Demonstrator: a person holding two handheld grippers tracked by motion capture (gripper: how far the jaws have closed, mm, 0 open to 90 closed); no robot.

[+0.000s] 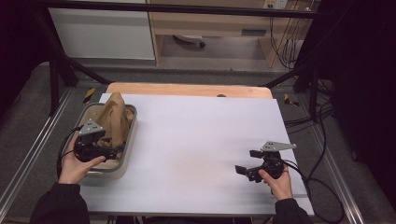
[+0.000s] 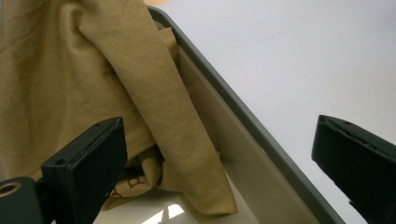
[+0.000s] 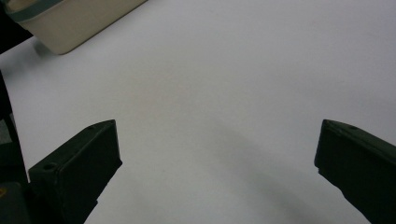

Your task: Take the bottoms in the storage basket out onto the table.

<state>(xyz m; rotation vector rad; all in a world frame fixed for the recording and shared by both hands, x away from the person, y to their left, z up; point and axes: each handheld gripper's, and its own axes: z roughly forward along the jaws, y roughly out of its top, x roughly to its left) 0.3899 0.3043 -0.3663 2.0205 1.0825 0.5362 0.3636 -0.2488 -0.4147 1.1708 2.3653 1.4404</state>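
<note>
A tan cloth [image 1: 114, 116] stands heaped in a cream bin with a grey rim [image 1: 132, 125] at the table's left. My left gripper [image 1: 112, 150] hangs over the bin's near end, open. In the left gripper view, one jaw is inside the bin beside the cloth [image 2: 93, 70] and the other is over the white table outside the rim [image 2: 243, 116]. Nothing sits between the fingers of the left gripper [image 2: 219, 163]. My right gripper [image 1: 246, 161] is held open low over the bare table at the front right. In its own view, the right gripper [image 3: 217, 168] is empty.
A white sheet [image 1: 201, 140] covers the table, with a wooden strip [image 1: 187, 89] along the far edge. The bin's corner [image 3: 79, 23] shows far off in the right gripper view. Black frame posts and cables [image 1: 322, 140] surround the table.
</note>
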